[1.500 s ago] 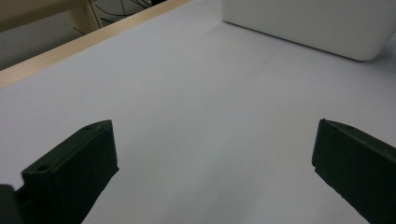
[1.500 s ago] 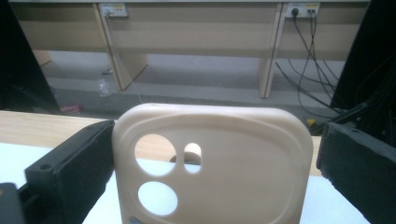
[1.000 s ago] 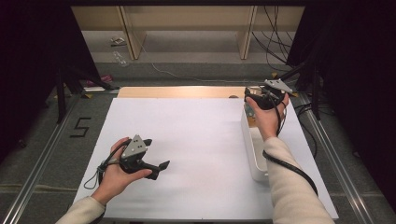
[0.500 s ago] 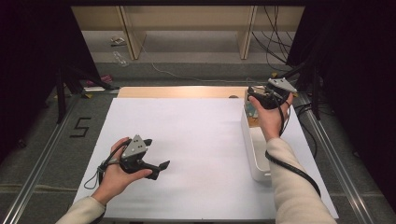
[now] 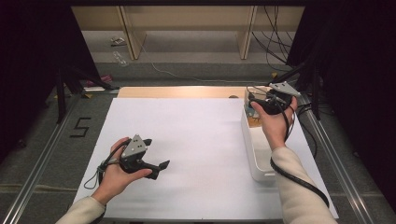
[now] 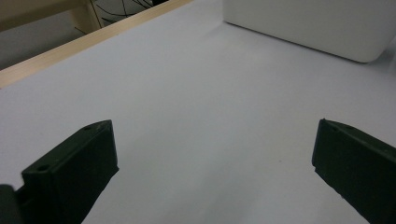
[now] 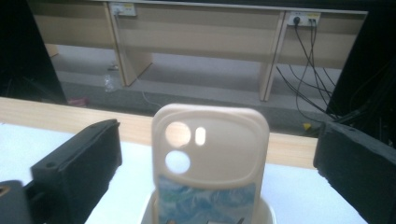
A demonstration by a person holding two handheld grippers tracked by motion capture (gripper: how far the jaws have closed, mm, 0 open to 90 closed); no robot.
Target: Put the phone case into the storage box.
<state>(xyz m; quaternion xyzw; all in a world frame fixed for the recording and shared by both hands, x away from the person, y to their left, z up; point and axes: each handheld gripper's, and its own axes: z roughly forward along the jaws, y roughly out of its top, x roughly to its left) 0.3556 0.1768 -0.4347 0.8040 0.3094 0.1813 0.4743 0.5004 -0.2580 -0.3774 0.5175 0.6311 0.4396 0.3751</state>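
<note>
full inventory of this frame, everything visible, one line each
phone case: 1, beige with a blue patterned lower part, standing upright in the far end of the bin, between the right gripper's jaws but untouched
bin: 1, white, oblong, along the table's right side
table cover: 1, white, over the work area
table edge: 1, light wood strip along the far side
desk: 1, beige, behind the table
cables: several, black, on the floor at far right
floor marking "5": 1, black, left of the table
left gripper: 1, black, jaws open, low over the near left of the cover
right gripper: 1, black, jaws open, over the bin's far end
</note>
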